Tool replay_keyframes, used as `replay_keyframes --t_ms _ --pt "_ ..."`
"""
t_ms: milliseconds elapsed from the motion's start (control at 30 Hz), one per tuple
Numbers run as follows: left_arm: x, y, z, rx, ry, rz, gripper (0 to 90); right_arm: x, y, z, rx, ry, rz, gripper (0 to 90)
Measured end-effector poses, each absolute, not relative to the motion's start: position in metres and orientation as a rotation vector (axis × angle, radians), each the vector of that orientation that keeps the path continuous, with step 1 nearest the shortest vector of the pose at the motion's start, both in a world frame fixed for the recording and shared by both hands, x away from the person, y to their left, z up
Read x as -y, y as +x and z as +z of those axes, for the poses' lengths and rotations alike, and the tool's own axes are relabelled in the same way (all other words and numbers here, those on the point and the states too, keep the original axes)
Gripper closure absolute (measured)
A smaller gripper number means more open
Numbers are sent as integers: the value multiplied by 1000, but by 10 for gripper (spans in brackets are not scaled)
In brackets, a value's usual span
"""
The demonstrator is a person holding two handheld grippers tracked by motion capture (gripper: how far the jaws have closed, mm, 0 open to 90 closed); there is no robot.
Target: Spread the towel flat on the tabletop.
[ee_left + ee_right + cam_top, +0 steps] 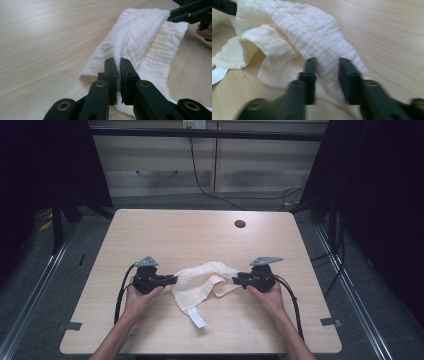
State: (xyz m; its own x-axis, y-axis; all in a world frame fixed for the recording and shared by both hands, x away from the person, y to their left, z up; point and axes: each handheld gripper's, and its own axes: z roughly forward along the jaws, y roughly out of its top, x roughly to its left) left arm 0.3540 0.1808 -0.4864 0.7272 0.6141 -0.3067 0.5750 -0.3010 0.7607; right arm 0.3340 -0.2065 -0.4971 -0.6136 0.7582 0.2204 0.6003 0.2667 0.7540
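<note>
A cream, crinkled cloth (202, 280) lies bunched on the wooden table (200, 235) between my two grippers. My left gripper (175, 280) is at its left end; in the left gripper view its jaws (118, 62) stand pinched together on a raised fold of the cloth (140, 37). My right gripper (235, 280) is at the cloth's right end. In the right gripper view its jaws (327, 62) stand apart low over the table, with the cloth (307, 32) lying flat between them and a gap on each side. A white label (197, 317) hangs from the cloth's near edge.
A dark round cable hole (240, 224) sits near the table's far edge. Cables trail from both grippers toward the table's front. Bare wood surrounds the cloth on all sides. Dark floor and metal rails flank the table.
</note>
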Motion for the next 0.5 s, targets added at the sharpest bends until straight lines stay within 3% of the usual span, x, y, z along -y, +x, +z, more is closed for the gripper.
replay_keyframes --t_ms 33,67,200,267,367,500 --pt "-183 355 -489 -916 1981 46 853 207 334 -498 -2356 1282 1262 868" --pt "-186 356 -491 -911 1989 47 853 207 334 -499 -2353 1285 1247 894" --pt "-190 355 -494 -918 1989 28 853 211 333 -499 -2355 1299 1210 898" --pt "-188 355 -494 -907 2005 48 853 215 333 -495 -2331 1307 1226 874" --pt "-191 360 -496 -952 1958 30 825 222 332 -491 -2259 1319 1238 737" --pt "-193 358 -493 -962 1955 61 713 216 321 -480 -2249 1267 1268 639"
